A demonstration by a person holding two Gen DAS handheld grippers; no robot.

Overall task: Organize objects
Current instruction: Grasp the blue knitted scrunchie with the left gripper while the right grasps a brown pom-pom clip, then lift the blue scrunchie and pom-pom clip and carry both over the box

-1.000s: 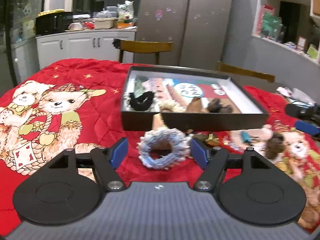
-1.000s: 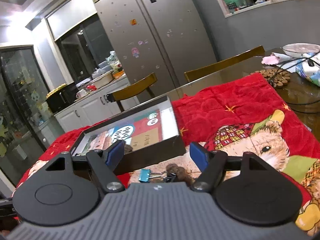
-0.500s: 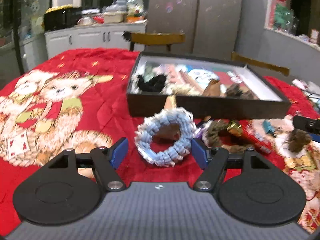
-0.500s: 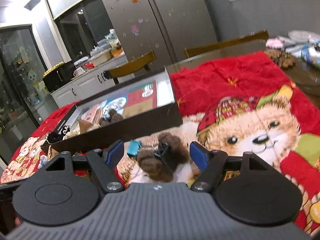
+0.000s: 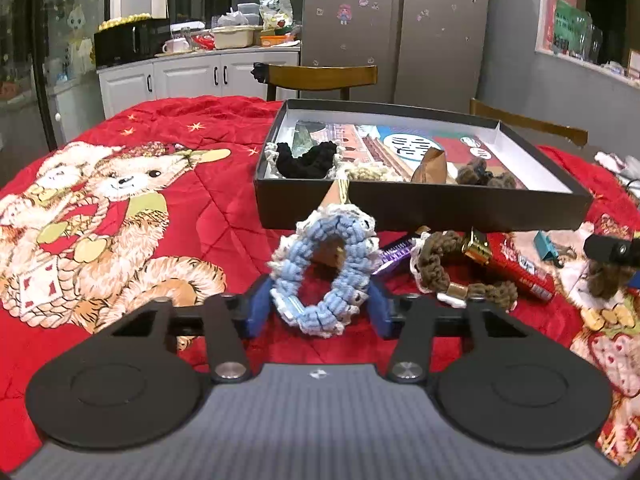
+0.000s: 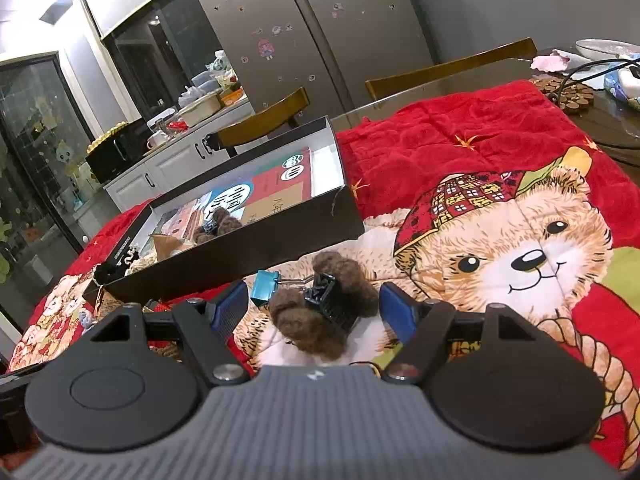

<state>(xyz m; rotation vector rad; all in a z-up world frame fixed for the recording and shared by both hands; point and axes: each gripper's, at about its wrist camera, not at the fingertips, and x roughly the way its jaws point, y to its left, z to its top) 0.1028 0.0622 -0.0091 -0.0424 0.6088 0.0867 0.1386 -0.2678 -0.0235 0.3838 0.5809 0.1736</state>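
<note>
A blue and white crocheted scrunchie (image 5: 320, 276) stands on the red bear quilt (image 5: 132, 208), just before the black box (image 5: 420, 210). My left gripper (image 5: 318, 306) is closing on it; both blue pads touch its sides and squeeze it into a tall oval. In the right wrist view, a fuzzy brown hair claw (image 6: 320, 320) with a black comb lies between the fingers of my right gripper (image 6: 312, 310), which is open and clear of it. A blue binder clip (image 6: 264, 286) lies just beyond, near the box wall (image 6: 248, 256).
The box holds a black scrunchie (image 5: 306, 162), a beige one, a brown paper cone (image 5: 432, 166) and brown fuzzy pieces. Right of the blue scrunchie lie a brown scrunchie (image 5: 452, 268), a purple wrapper (image 5: 394, 250) and a red packet (image 5: 520, 268). Wooden chairs stand behind the table.
The left jaws have closed in onto the blue scrunchie, which is now narrower and taller. Both grippers have dropped lower; the brown hair claw now sits between the right fingers.
</note>
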